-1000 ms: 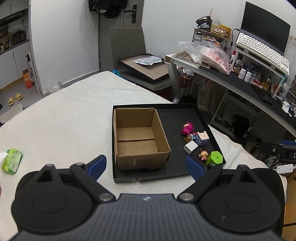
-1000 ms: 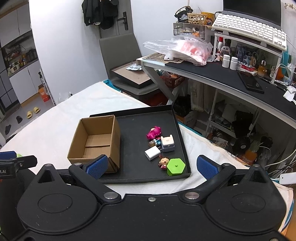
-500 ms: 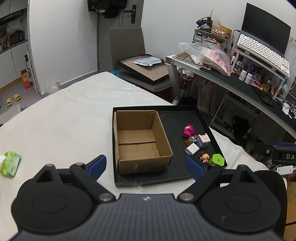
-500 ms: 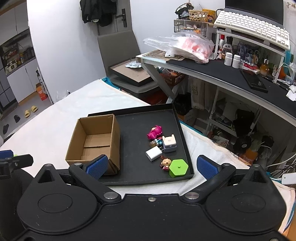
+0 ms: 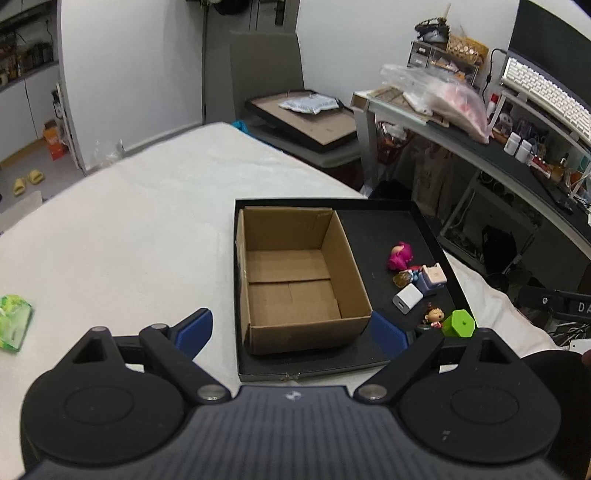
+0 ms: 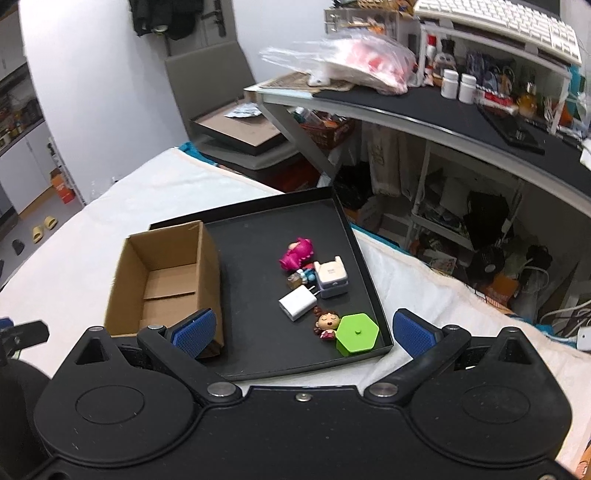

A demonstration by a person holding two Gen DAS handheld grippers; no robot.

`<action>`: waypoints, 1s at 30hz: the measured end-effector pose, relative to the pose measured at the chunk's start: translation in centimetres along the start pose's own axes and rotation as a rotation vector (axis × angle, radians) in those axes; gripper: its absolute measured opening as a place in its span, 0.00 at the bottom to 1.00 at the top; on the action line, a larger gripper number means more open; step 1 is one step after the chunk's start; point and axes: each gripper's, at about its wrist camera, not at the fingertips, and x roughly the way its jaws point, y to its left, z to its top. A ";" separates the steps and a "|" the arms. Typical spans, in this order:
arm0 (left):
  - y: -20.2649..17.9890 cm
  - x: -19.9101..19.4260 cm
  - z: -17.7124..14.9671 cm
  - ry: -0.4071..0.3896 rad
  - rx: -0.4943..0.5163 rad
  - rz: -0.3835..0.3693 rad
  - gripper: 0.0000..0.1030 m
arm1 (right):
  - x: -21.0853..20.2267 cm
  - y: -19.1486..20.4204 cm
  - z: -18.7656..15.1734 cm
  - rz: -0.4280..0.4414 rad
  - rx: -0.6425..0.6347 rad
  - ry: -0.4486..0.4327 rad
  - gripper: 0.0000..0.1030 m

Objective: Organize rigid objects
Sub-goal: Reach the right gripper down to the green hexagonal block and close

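Both sets of tongs hang released, blue pads spread wide with nothing between them: the left tongs (image 5: 291, 330) above the near edge of the cardboard box, the right tongs (image 6: 303, 330) above the near part of the tray. They sit over a white, towel-like cloth (image 5: 147, 221) that covers the surface; whether a bed or a tabletop lies beneath cannot be told. At its left edge lies a green packet (image 5: 13, 321).

On the cloth rests a shallow black tray (image 6: 258, 354). An open, empty cardboard box (image 5: 295, 273) fills its left half. The right half holds the small rigid objects, bunched close together: nearest, a lime-green hexagonal box (image 6: 356, 332) with a small doll figure (image 6: 327, 323) touching its left side; then a white USB charger (image 6: 297, 304) with its prongs pointing at a white-and-lavender cube charger (image 6: 332, 277); a tiny amber and blue piece (image 6: 299, 277), too small to identify; and farthest, a pink figurine (image 6: 295, 253) lying on its side.

Beyond the cloth stands a grey chair (image 6: 210, 74) stacked with flat black trays. To the right runs a dark tabletop (image 6: 443, 110) carrying a plastic bag (image 6: 343, 62), two white pill bottles (image 6: 458, 85) and a white keyboard (image 6: 498, 18) on a riser. White walls and a dark door close the room. The letters "DA" (image 5: 583, 306) show on a black part at the right edge of the left view.
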 end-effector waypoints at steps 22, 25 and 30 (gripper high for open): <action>1.3 9.9 1.5 0.139 -0.098 0.088 0.86 | 9.1 -3.2 0.0 -0.113 0.168 0.103 1.00; 1.6 11.2 1.6 0.159 -0.120 0.101 0.83 | 10.2 -3.5 0.3 -0.130 0.171 0.111 1.00; 2.1 13.2 2.1 0.194 -0.141 0.122 0.76 | 12.4 -5.0 1.0 -0.136 0.226 0.154 0.96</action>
